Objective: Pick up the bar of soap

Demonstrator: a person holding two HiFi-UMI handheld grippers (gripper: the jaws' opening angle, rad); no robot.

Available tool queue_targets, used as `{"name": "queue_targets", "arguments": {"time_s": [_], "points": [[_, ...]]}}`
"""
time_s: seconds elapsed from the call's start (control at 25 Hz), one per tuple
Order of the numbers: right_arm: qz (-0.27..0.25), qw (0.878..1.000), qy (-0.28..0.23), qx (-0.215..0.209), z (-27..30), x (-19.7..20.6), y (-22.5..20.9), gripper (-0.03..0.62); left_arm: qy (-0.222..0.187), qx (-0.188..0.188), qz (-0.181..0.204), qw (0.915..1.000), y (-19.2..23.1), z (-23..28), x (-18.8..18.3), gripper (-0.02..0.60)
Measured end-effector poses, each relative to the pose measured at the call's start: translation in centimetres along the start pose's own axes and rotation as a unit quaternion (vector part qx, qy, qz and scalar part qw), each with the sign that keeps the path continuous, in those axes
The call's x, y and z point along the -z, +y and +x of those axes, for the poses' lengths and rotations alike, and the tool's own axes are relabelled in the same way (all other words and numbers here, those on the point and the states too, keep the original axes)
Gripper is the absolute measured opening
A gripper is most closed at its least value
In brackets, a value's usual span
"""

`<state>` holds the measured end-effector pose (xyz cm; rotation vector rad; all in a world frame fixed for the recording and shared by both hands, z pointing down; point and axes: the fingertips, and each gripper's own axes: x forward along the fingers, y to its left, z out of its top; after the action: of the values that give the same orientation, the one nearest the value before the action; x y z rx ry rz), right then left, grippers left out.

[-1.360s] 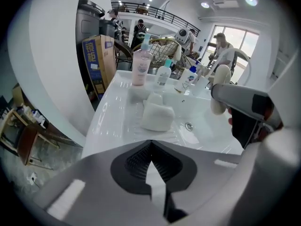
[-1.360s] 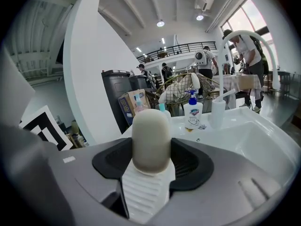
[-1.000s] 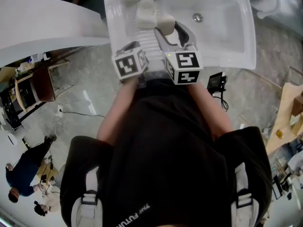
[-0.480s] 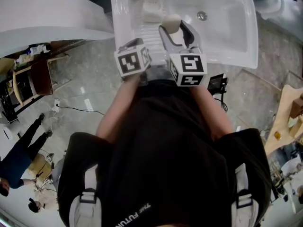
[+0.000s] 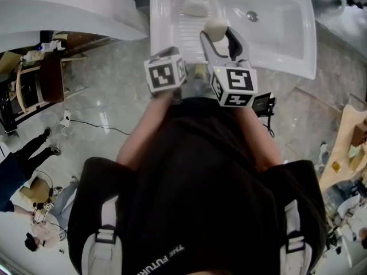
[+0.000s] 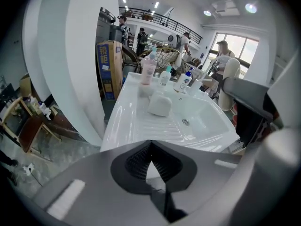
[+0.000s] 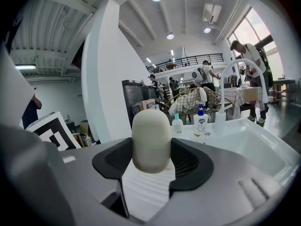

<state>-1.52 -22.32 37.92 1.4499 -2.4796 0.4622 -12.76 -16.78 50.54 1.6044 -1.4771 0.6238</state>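
Several bottles [image 7: 200,121] beyond soap bar [image 7: 150,140]; sink [image 7: 254,149] beneath

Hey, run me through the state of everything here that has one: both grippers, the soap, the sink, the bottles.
Right gripper: jaws shut on the bar of soap.
Bar of soap: clamped by its sides, held in the air.
Left gripper: jaws shut, nothing between them.
Sink: basin empty, no water seen.
Bottles: upright along the sink's back edge.
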Motion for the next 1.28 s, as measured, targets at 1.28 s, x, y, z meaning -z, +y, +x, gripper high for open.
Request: {"name": "queue_targets", "arguments": {"time_s": [1.28], "points": [[-0.016, 0.999, -0.042, 0.006, -19.9, 6.2, 14.1, 0.272, -0.028, 0.009, -0.011, 0.9995, 3.4, -15.4, 20.4, -0.003]]}}
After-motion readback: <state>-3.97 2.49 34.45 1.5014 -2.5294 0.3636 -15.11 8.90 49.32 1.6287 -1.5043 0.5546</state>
